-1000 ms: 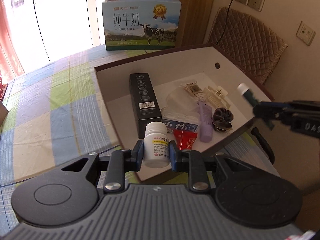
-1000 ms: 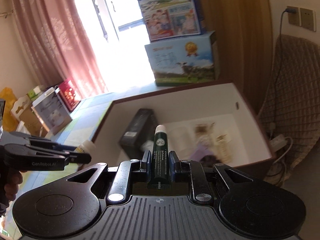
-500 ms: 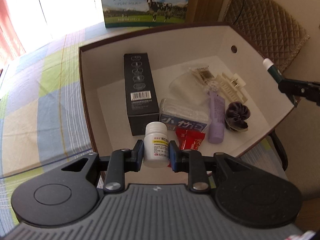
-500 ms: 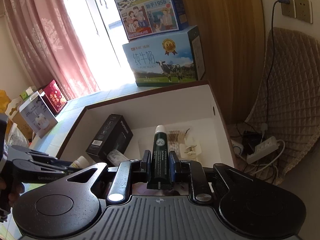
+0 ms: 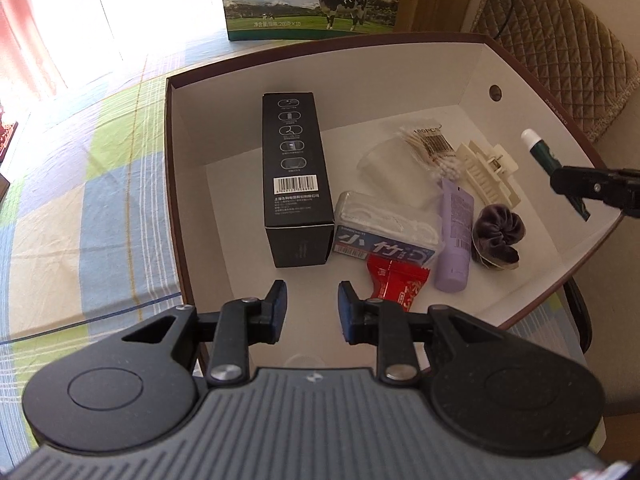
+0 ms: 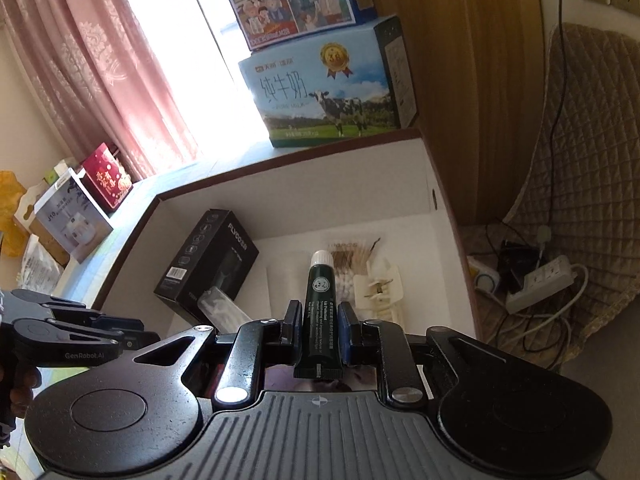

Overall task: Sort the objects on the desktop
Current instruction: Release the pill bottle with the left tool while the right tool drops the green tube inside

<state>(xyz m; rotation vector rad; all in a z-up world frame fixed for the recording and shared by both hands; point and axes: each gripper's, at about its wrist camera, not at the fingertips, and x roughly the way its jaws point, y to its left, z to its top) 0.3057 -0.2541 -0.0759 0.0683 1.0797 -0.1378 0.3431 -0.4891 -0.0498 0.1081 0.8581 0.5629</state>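
My left gripper [image 5: 312, 304] stands open and empty over the near end of the white-lined box [image 5: 176, 160]. A pale round shape [image 5: 298, 360] shows under its fingers; I cannot tell what it is. In the box lie a black carton [image 5: 296, 184], a floss pack [image 5: 384, 232], a red sachet [image 5: 396, 280], a purple tube [image 5: 456, 236], a purple scrunchie [image 5: 498, 236], a cream hair claw [image 5: 488, 176] and cotton swabs [image 5: 432, 148]. My right gripper [image 6: 320, 320] is shut on a dark green tube [image 6: 320, 304] with a white cap, above the box's right side.
A milk carton [image 5: 312, 0] stands behind the box on the checked tablecloth [image 5: 80, 200]. A quilted chair [image 5: 560, 60] is at the right, with a power strip [image 6: 540, 284] and cables on the floor. Small gift boxes [image 6: 72, 220] sit at the far left.
The left gripper moved forward over the box and opened; the white pill bottle it held is gone from between its fingers. The right gripper came closer over the box, still holding the green tube.
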